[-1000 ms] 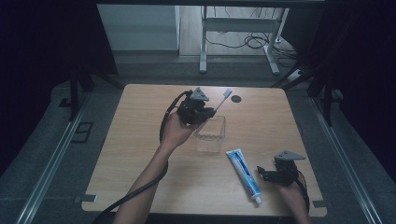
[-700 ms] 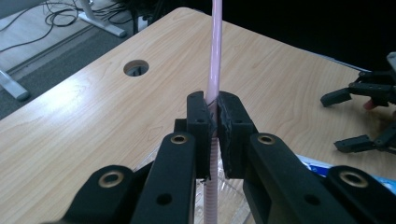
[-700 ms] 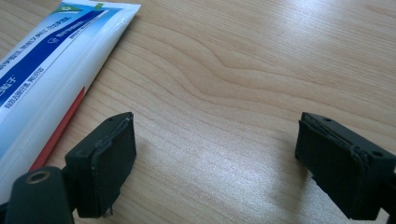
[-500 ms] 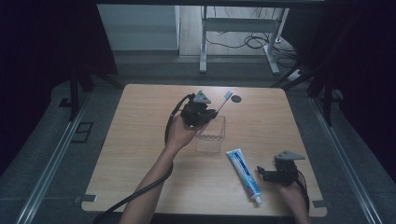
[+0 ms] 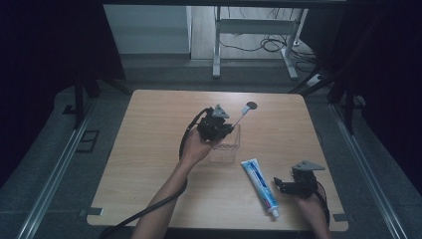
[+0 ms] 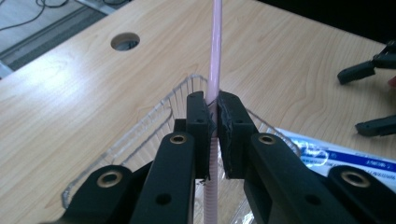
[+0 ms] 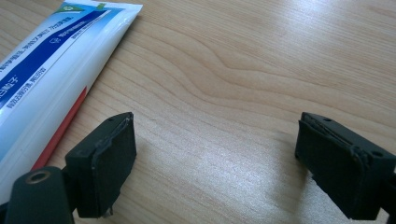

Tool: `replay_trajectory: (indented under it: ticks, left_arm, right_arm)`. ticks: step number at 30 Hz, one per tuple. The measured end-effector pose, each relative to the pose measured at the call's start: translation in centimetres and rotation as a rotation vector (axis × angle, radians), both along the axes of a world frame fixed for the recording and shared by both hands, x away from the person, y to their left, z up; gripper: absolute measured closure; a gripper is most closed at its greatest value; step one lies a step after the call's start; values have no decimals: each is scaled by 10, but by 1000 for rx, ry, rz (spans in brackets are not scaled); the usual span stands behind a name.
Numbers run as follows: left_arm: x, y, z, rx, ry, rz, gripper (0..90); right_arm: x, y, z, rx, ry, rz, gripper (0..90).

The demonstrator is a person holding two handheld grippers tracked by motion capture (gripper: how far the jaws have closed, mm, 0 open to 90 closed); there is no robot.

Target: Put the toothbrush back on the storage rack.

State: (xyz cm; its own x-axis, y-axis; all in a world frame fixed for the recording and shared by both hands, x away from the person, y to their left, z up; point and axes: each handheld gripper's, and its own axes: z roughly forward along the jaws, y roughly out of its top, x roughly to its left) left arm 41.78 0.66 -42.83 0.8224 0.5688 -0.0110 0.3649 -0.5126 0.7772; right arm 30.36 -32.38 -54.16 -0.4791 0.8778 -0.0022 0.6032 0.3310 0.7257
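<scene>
a thin pink plastic toothbrush (image 6: 215, 56) is clamped between the nearly closed pads of the left gripper (image 6: 213, 122), directly over a clear square plastic container (image 5: 225, 144) at the table's centre. the right gripper (image 7: 212, 163) is held wide open, empty, on the light wooden table (image 5: 149, 149) at five o'clock, a white-and-blue toothpaste tube (image 5: 260, 185) lying just beside it.

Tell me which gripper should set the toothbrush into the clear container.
Left. The left gripper is shut on the toothbrush right above the clear container; the right gripper rests open beside the toothpaste tube.
</scene>
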Motion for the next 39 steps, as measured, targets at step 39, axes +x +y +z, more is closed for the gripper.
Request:
replay_trajectory:
  ticks: [39]
  left_arm:
    - [2, -15, -27, 143, 41, -3, 803]
  right_arm:
    - [0, 0, 0, 1, 1, 2, 123]
